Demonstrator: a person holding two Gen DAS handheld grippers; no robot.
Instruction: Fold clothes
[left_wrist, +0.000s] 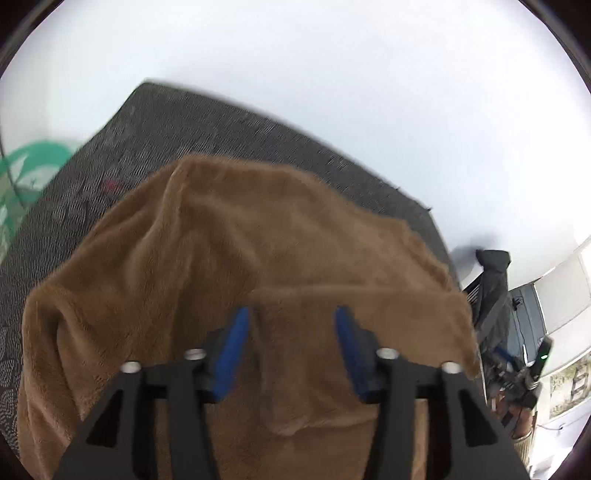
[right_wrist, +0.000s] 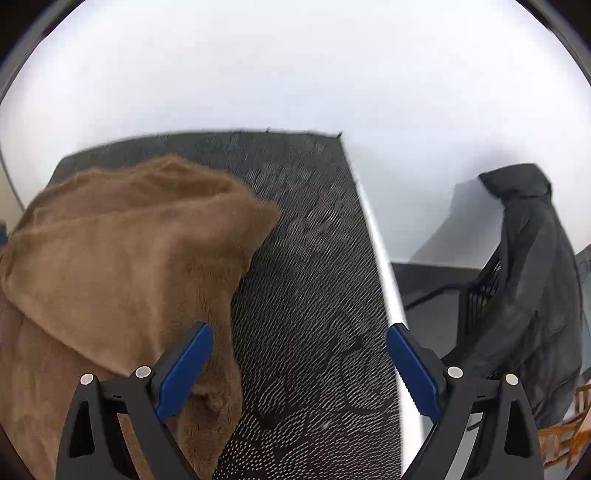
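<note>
A brown fleece garment (left_wrist: 221, 251) lies rumpled on a dark patterned mat (left_wrist: 177, 125), with a flap folded over near its right side. My left gripper (left_wrist: 293, 314) hovers over that folded flap. It is open, its blue pads (left_wrist: 236, 339) apart and nothing pinched between them. In the right wrist view the same brown garment (right_wrist: 122, 251) fills the left half, one corner folded toward the mat (right_wrist: 310, 295). My right gripper (right_wrist: 300, 328) stands wide open above the mat beside the garment's right edge. Its left finger overlaps the cloth in the picture without gripping it.
The mat ends at a pale table edge (right_wrist: 384, 266) on the right. Beyond that edge a dark jacket (right_wrist: 528, 266) hangs over a chair, also seen as the jacket (left_wrist: 493, 288) in the left wrist view. A green-and-white object (left_wrist: 29, 166) sits past the mat's left side.
</note>
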